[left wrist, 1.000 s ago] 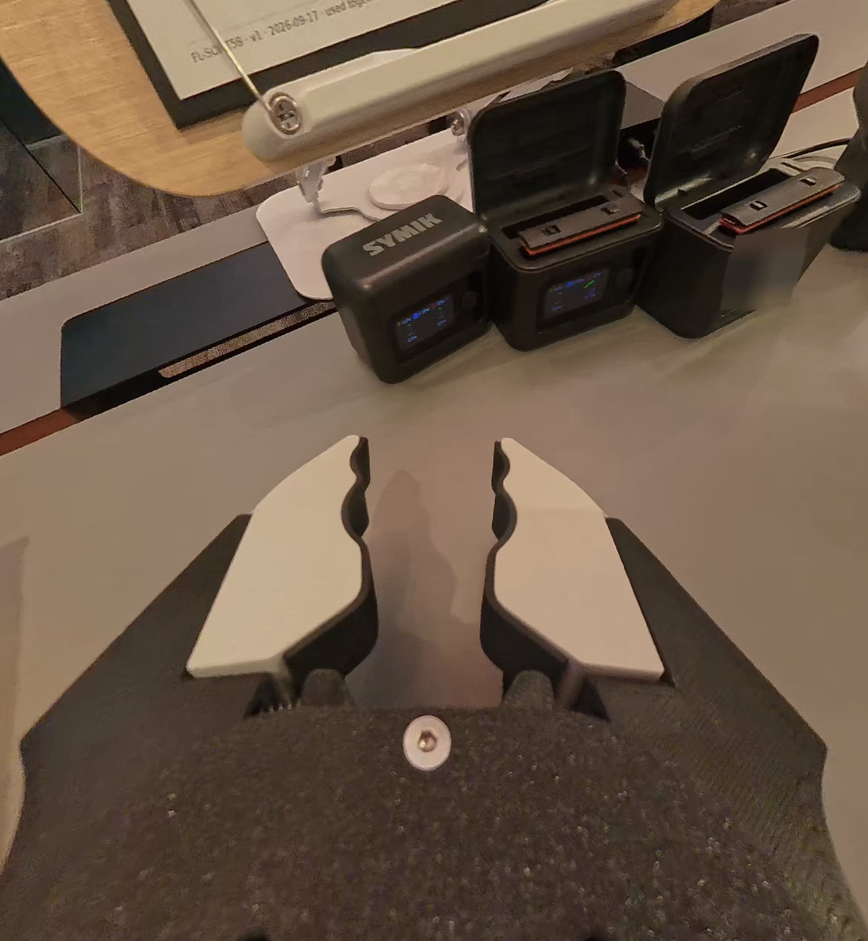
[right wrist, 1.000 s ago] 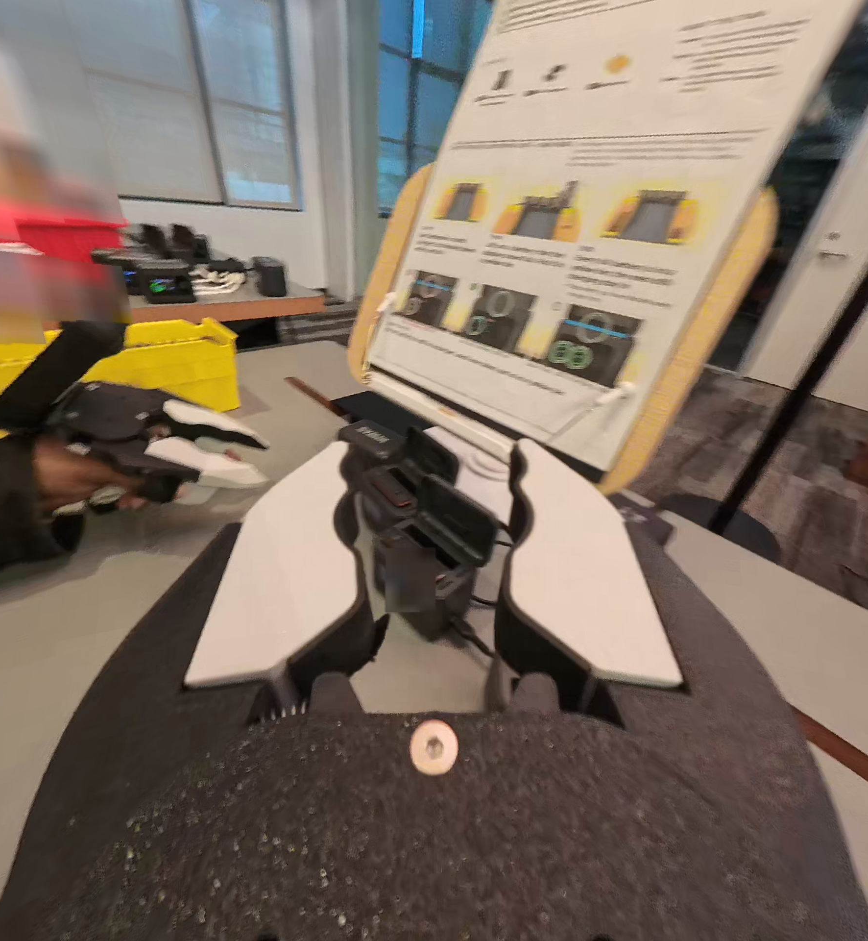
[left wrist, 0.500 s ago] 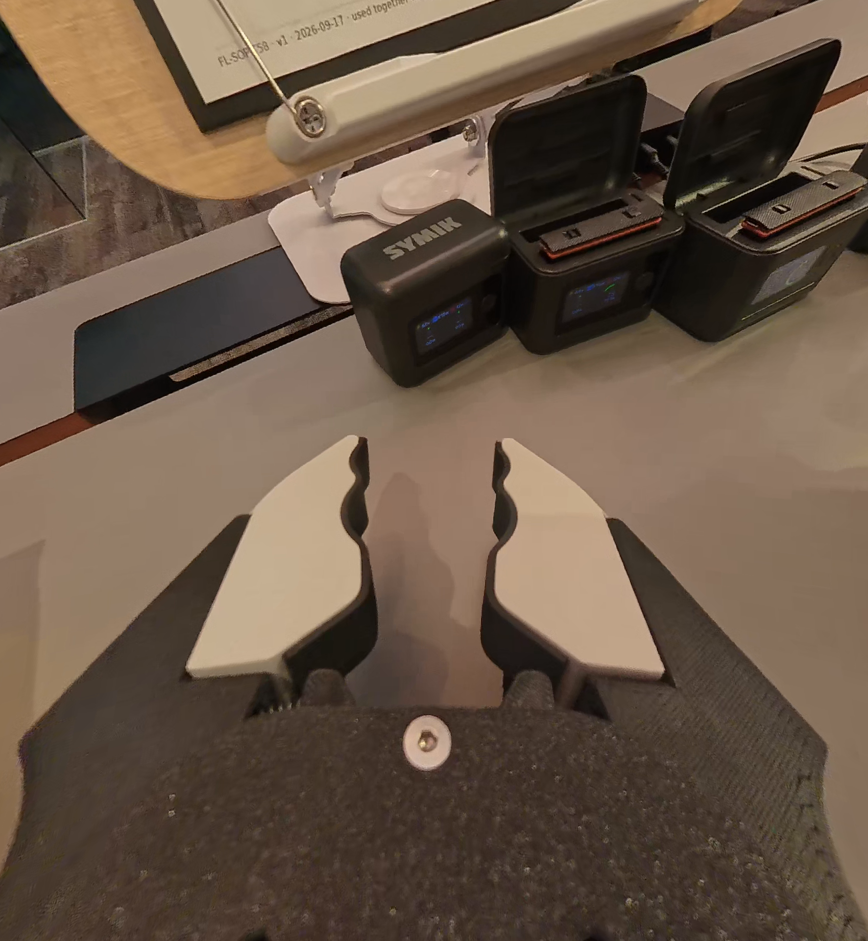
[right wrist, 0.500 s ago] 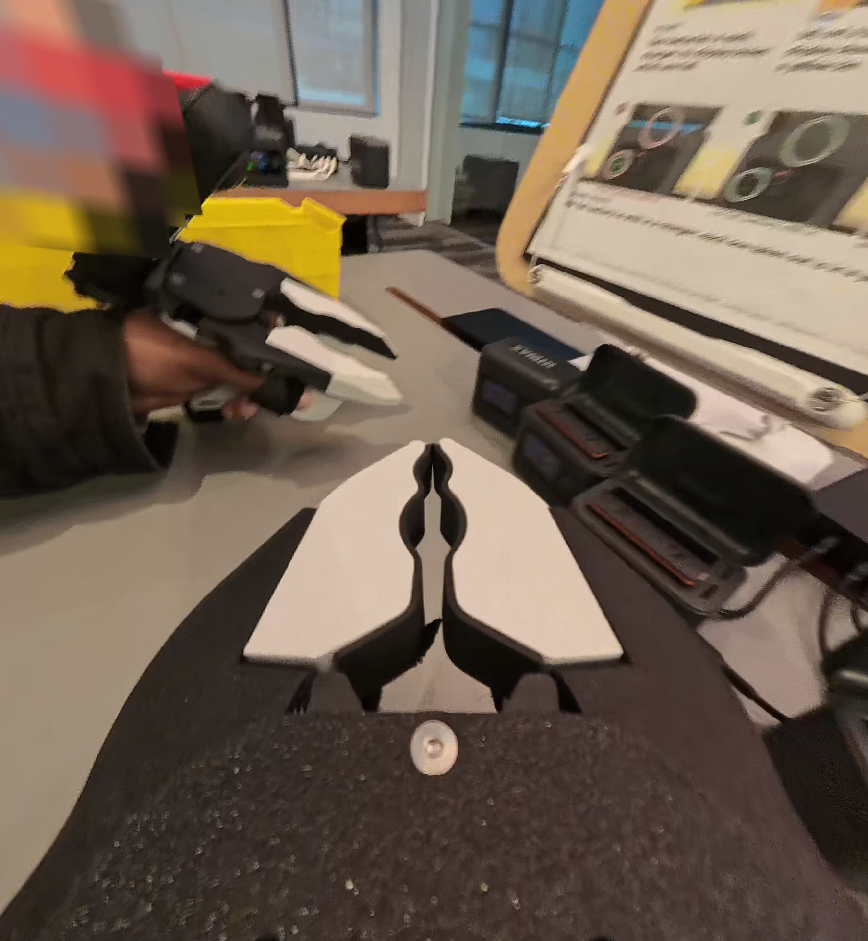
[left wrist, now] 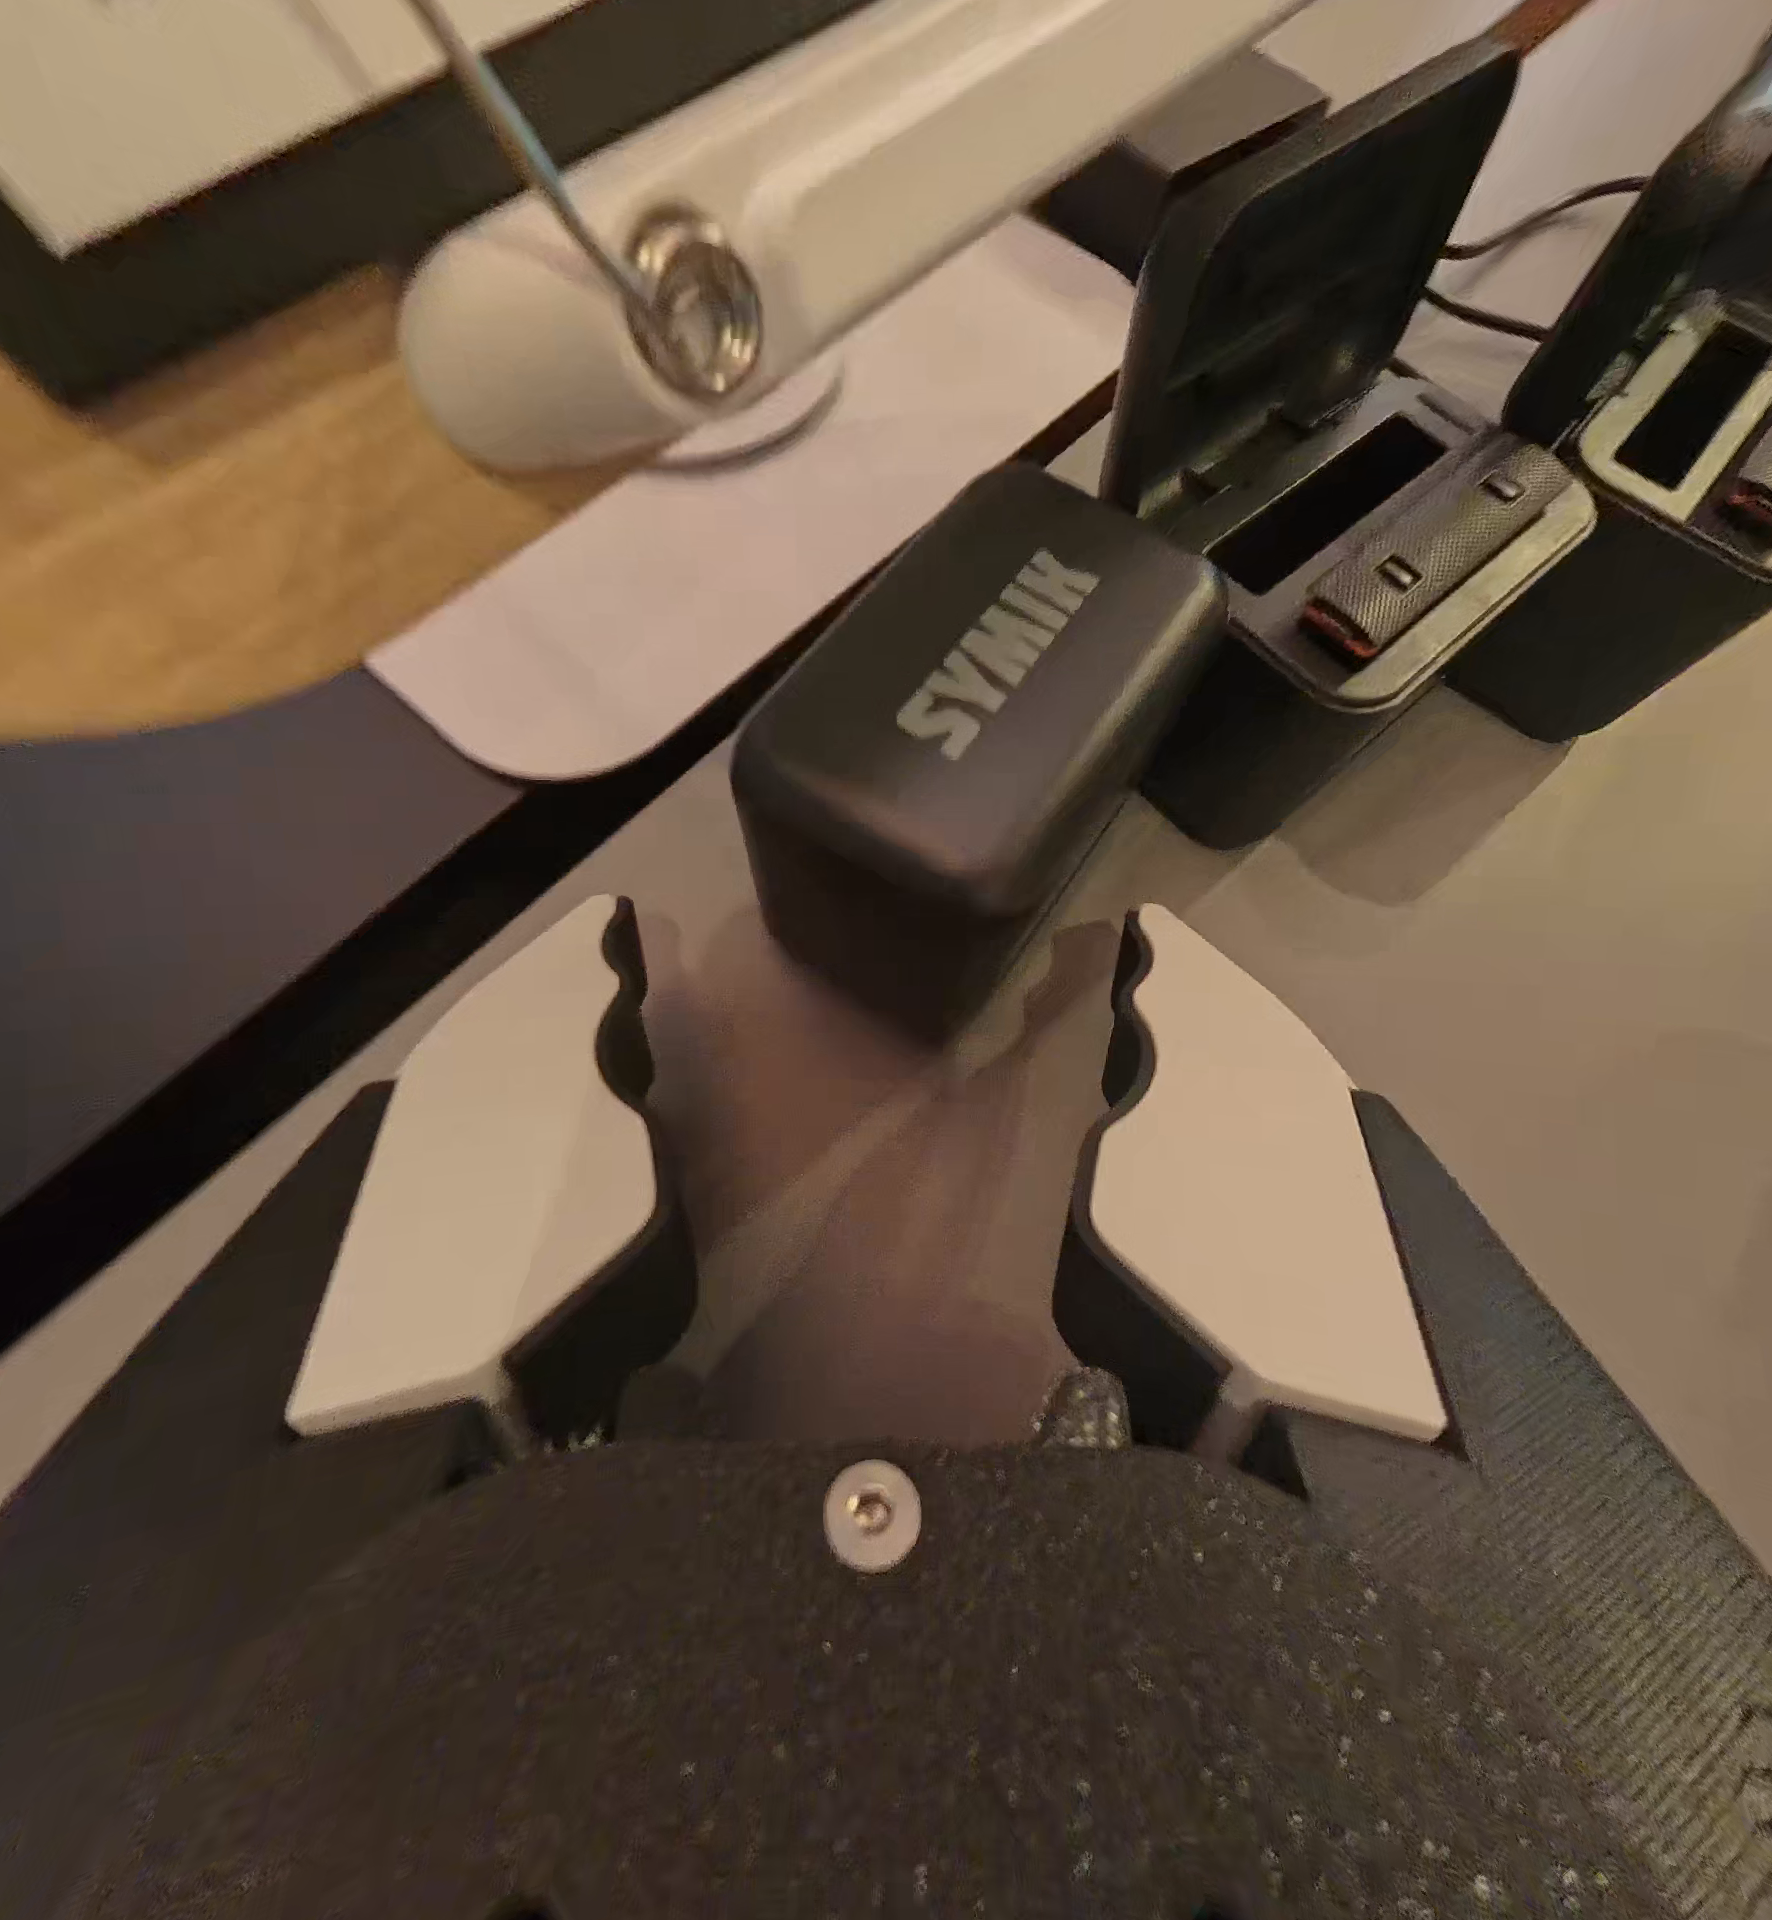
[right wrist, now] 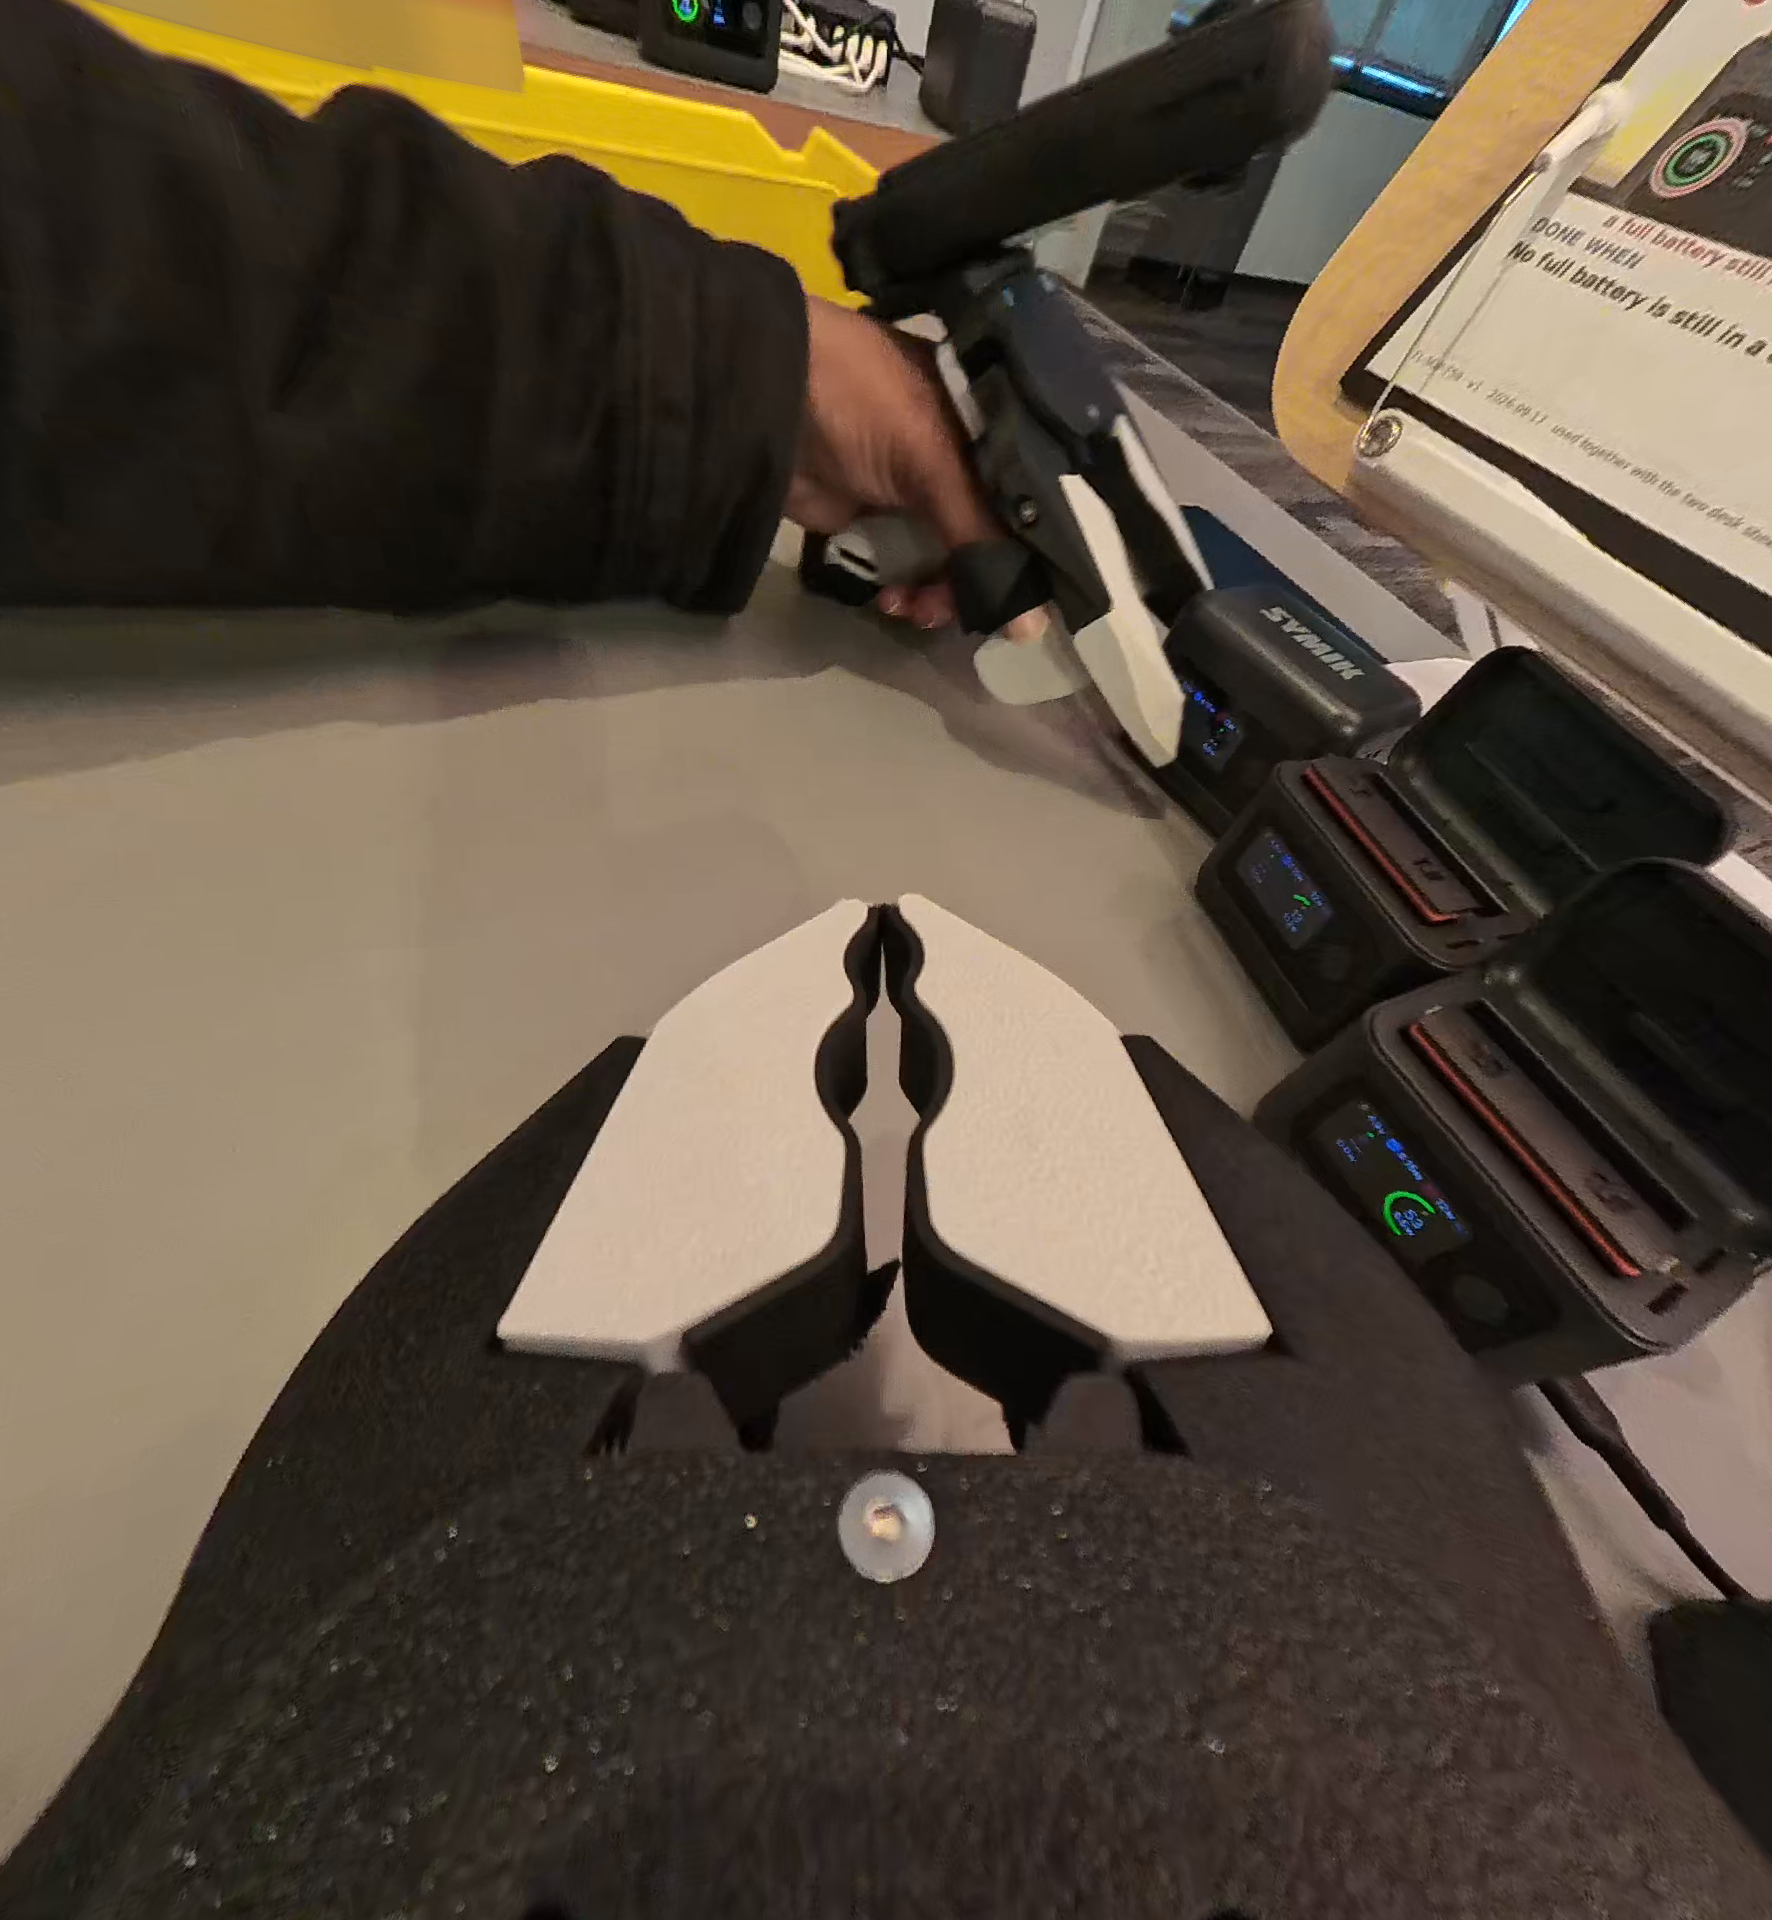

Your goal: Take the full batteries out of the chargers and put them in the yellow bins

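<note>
My right claw [right wrist: 884, 914]: white fingers pressed together, nothing between them, hovering over the grey table [right wrist: 342, 935]

My left claw [left wrist: 877, 925]: fingers spread wide, empty, tips either side of the near corner of the closed charger [left wrist: 975, 748] at 12 o'clock; whether they touch it I cannot tell. From the right wrist view the left claw [right wrist: 1121, 665] sits at 1 o'clock, held by a hand [right wrist: 871, 436] in a black sleeve [right wrist: 342, 343], its tips right at that charger's front

Chargers, three black boxes in a row along the table's far edge:
- closed charger [right wrist: 1277, 686], lid shut, lit screen on its front
- middle charger [right wrist: 1381, 883], touching the closed one, lid up, one battery [left wrist: 1422, 540] with a red-edged end seated beside an empty slot
- third charger [right wrist: 1484, 1174], at 3 o'clock of my right claw, lid up, a green ring on its screen, a battery [right wrist: 1526, 1153] in the front slot

Instruction board [right wrist: 1630, 301]: wood-rimmed, tilted, standing behind the chargers at 2 o'clock, on a white base [left wrist: 653, 582]

Yellow bin [right wrist: 653, 135]: at 11 o'clock in the right wrist view, beyond the sleeve, well apart from the chargers
</note>
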`<state>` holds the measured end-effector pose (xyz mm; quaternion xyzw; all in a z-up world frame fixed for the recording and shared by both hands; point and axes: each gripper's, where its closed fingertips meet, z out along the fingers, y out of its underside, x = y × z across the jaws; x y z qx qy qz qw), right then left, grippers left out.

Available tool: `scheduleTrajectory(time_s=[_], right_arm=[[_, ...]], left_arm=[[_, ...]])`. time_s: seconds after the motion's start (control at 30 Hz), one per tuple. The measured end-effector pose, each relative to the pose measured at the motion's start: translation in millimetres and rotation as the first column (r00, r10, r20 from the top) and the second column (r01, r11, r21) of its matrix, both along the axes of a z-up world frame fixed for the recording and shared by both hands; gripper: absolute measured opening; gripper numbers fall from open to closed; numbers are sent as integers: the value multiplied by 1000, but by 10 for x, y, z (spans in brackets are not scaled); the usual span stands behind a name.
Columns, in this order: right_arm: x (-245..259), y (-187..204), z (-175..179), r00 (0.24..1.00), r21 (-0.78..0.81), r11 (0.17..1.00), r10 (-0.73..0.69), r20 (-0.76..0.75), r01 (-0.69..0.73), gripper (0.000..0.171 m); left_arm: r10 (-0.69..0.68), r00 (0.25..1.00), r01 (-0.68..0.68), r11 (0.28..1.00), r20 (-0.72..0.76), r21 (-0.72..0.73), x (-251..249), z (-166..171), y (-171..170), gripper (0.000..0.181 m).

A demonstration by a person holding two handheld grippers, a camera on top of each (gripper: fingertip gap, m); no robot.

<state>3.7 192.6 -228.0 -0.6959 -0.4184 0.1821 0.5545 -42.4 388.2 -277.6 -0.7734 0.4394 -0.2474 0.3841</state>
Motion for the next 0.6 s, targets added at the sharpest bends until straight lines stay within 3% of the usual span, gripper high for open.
scheduleTrajectory(time_s=[0.2, 0.47, 0.6], right_arm=[[-32, -18, -103, 1000, -37, 999, 23, 16, -22, 0], [-50, -10, -114, 1000, -44, 999, 18, 25, -17, 0], [-44, 158, 92, 997, -12, 1000, -22, 68, 23, 11]], left_arm=[[-130, 991, 129, 991, 38, 23, 156, 70, 46, 62], [-177, 984, 176, 983, 12, 55, 35, 68, -232, 57], [-190, 982, 190, 979, -6, 76, -1, 69, -409, 55]])
